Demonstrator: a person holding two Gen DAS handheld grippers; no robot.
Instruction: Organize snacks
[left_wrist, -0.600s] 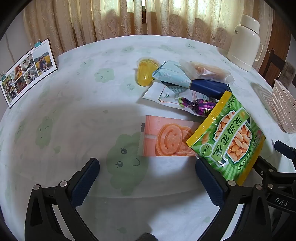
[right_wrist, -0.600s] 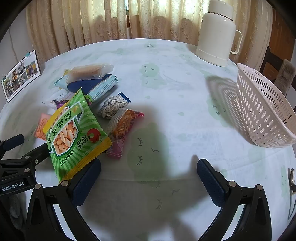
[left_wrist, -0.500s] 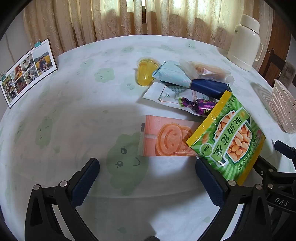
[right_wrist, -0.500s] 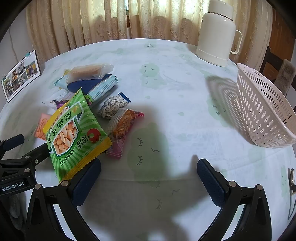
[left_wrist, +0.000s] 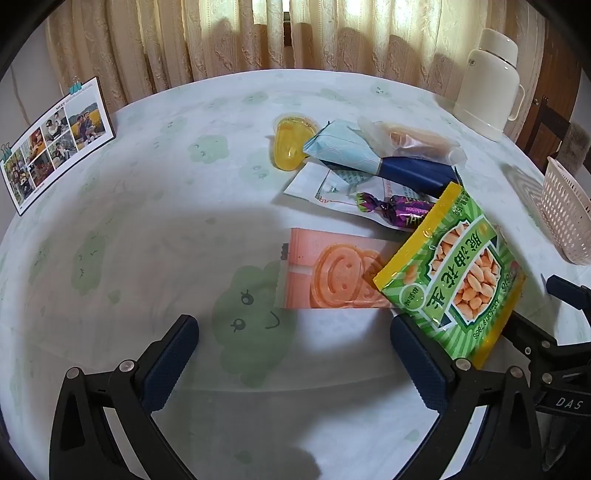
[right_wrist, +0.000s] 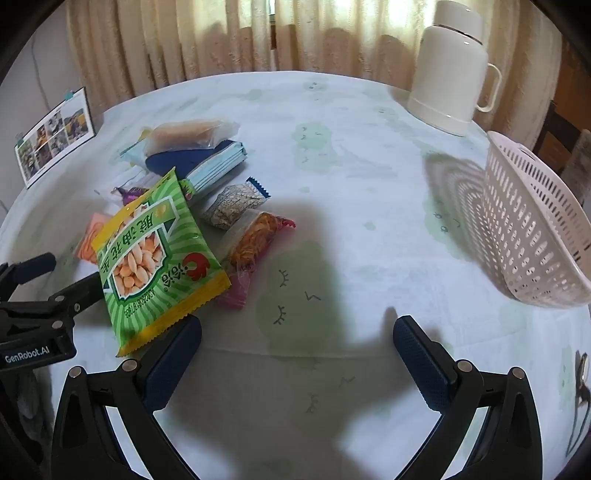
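A heap of snacks lies on the round table. On top is a green peanut bag (left_wrist: 458, 273) (right_wrist: 155, 258), partly over a pink smiley biscuit pack (left_wrist: 328, 273). Behind it lie a purple candy (left_wrist: 391, 210), a yellow jelly cup (left_wrist: 290, 146), a light blue and navy pack (left_wrist: 369, 158) (right_wrist: 207, 162) and a clear bag of pastry (left_wrist: 413, 142). A small grey-patterned pack (right_wrist: 236, 203) and an orange-strip snack bag (right_wrist: 255, 236) lie beside the green bag. My left gripper (left_wrist: 293, 358) hangs open just before the biscuit pack. My right gripper (right_wrist: 297, 360) stands open over bare cloth, holding nothing.
A pink perforated basket (right_wrist: 535, 229) (left_wrist: 565, 218) stands at the right edge. A cream thermos jug (right_wrist: 450, 70) is at the back right, a photo card (left_wrist: 55, 144) at the back left. Curtains hang behind the table. A chair back shows at far right.
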